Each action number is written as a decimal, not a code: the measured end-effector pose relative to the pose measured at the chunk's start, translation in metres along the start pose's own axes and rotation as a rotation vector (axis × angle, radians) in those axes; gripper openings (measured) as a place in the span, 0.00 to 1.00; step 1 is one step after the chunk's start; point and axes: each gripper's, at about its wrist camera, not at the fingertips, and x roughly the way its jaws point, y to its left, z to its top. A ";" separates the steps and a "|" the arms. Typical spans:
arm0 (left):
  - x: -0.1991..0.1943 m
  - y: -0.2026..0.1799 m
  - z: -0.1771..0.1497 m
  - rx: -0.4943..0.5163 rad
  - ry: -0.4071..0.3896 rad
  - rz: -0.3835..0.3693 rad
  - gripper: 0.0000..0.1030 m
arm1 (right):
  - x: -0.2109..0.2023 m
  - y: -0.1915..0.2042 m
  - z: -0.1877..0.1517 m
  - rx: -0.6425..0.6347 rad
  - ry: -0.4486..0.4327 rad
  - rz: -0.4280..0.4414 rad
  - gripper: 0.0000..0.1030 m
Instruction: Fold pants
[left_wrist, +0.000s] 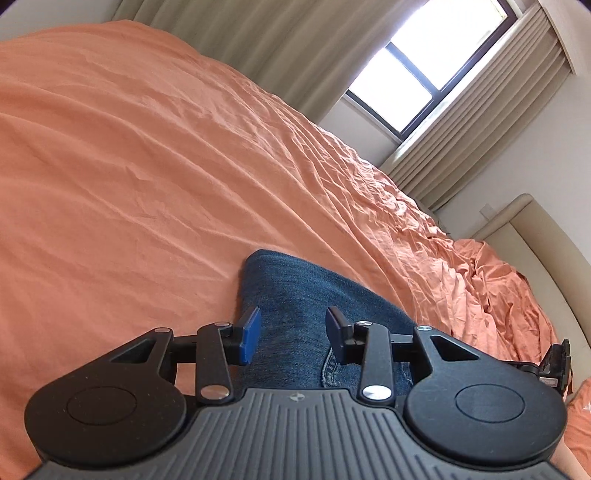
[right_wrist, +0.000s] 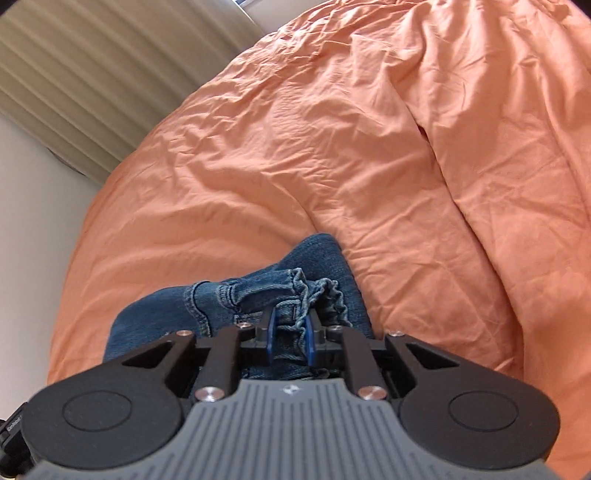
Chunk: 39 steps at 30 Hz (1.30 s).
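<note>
Right now the jeans (left_wrist: 295, 295) lie on the orange sheet (left_wrist: 129, 166), directly under and ahead of both claws.

Left claw (left_wrist: 291, 334): jaws spread wide, nothing between them, denim flat just below and ahead of the tips. Can't tell if the pads touch the fabric.

Right claw (right_wrist: 291, 334): jaws drawn in close around a bunched wad of denim, what looks like a gathered hem or waistband with a drawcord (right_wrist: 291, 308) running between the pads. Looks like a clamp on the jeans, though part of the wad sits ahead of the tips, not inside them.

Risks, my read:
- Right grip is on a thick, lumpy bunch plus cord. If only the cord or the outer layer is caught, a lift will likely peel the rest out and the fold collapses.
- Left is not holding anything; if right pulls alone, the jeans would probably drag across the sheet and skew instead of folding.
- Sheet is loose and wrinkled just ahead of both claws; a low left pinch could grab sheet along with denim.
</note>
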 end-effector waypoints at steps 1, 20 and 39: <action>0.001 0.000 -0.001 0.007 0.010 0.003 0.41 | -0.001 0.001 -0.001 -0.001 -0.006 -0.006 0.16; -0.075 -0.073 -0.066 0.474 0.196 0.180 0.42 | -0.110 0.035 -0.135 -0.358 -0.395 -0.005 0.27; -0.063 -0.102 -0.126 0.874 0.369 0.465 0.05 | -0.086 0.026 -0.135 -0.428 -0.357 -0.072 0.25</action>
